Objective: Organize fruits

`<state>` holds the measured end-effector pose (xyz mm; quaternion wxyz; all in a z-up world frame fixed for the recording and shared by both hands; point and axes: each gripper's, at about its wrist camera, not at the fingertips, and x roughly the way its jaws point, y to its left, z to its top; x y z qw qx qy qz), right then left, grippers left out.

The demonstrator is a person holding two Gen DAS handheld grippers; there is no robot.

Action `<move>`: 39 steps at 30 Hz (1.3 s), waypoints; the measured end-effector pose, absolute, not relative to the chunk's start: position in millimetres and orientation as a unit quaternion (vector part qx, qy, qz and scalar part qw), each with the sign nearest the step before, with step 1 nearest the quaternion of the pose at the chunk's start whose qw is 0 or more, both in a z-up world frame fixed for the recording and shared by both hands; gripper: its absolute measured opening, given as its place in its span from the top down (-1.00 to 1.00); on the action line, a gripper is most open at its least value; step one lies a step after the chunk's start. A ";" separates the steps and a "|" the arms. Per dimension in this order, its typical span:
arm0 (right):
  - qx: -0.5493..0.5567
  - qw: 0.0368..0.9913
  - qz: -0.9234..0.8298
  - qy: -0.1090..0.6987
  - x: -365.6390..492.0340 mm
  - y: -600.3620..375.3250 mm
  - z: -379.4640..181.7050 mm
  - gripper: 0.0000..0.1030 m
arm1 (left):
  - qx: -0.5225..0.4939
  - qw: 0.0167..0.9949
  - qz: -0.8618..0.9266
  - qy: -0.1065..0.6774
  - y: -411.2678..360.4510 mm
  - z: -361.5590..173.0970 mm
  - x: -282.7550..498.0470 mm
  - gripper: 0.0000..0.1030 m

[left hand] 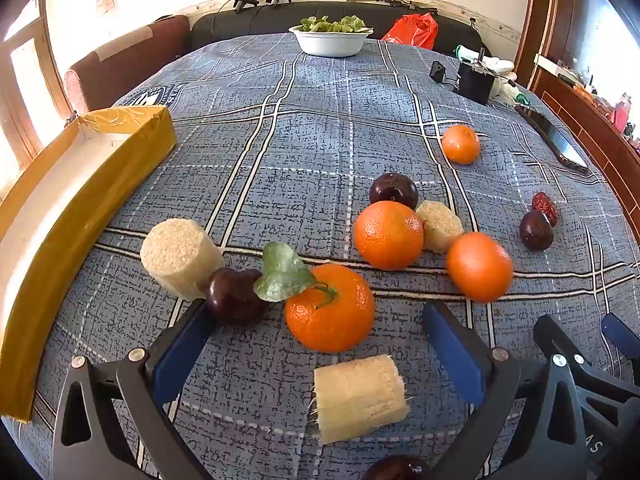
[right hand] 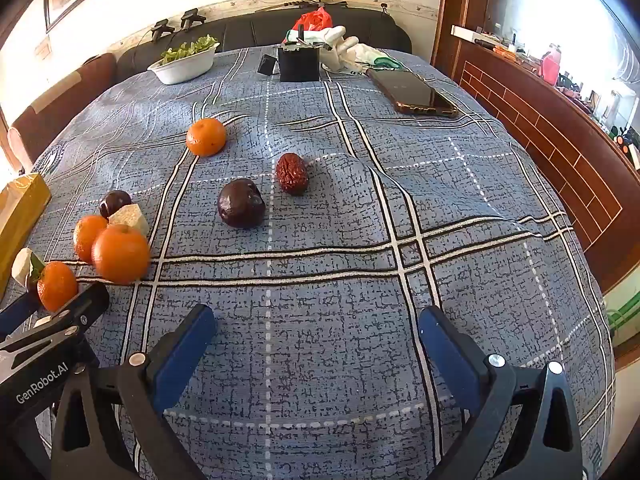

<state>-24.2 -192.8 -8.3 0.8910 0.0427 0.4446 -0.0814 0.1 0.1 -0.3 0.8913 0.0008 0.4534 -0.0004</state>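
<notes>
Both claws gape wide and hold nothing: left claw [left hand: 320,344] hangs over a leafed orange [left hand: 330,308] and a loofah piece [left hand: 360,396] on the cloth-covered bench [left hand: 320,140], right claw [right hand: 318,344] over bare cloth. Beyond lie a dark plum [right hand: 241,203], a red date [right hand: 292,173], more oranges. A yellow box [left hand: 80,184] sits far left.
</notes>
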 end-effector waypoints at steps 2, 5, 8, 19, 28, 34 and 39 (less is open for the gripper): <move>0.043 0.891 -0.081 0.444 -24.1 -192.4 -8.6 -1.00 | 0.002 0.892 0.000 0.453 -0.1 0.1 0.0 -1.00; 0.043 0.891 -0.081 0.444 -24.2 -192.7 -8.3 -1.00 | 0.002 0.892 0.000 0.453 -0.4 0.5 -0.1 -1.00; 0.043 0.891 -0.081 0.444 -24.1 -192.8 -8.4 -1.00 | 0.002 0.892 0.000 0.452 -0.9 1.4 -0.3 -1.00; 0.043 0.891 -0.081 0.444 -24.2 -192.7 -8.3 -1.00 | -0.001 0.892 0.005 0.453 -1.1 2.1 -1.0 -1.00; 0.043 0.891 -0.081 0.444 -24.3 -192.8 -8.3 -1.00 | 0.002 0.889 0.000 0.458 -0.2 0.6 1.2 -1.00; 0.044 0.891 -0.081 0.445 -24.4 -192.7 -8.9 -1.00 | 0.014 0.875 -0.020 0.484 0.5 1.7 5.1 -1.00; 0.038 0.883 -0.064 0.463 -22.3 -195.2 -8.0 -1.00 | 0.031 0.871 -0.053 0.488 1.3 1.3 -2.4 -1.00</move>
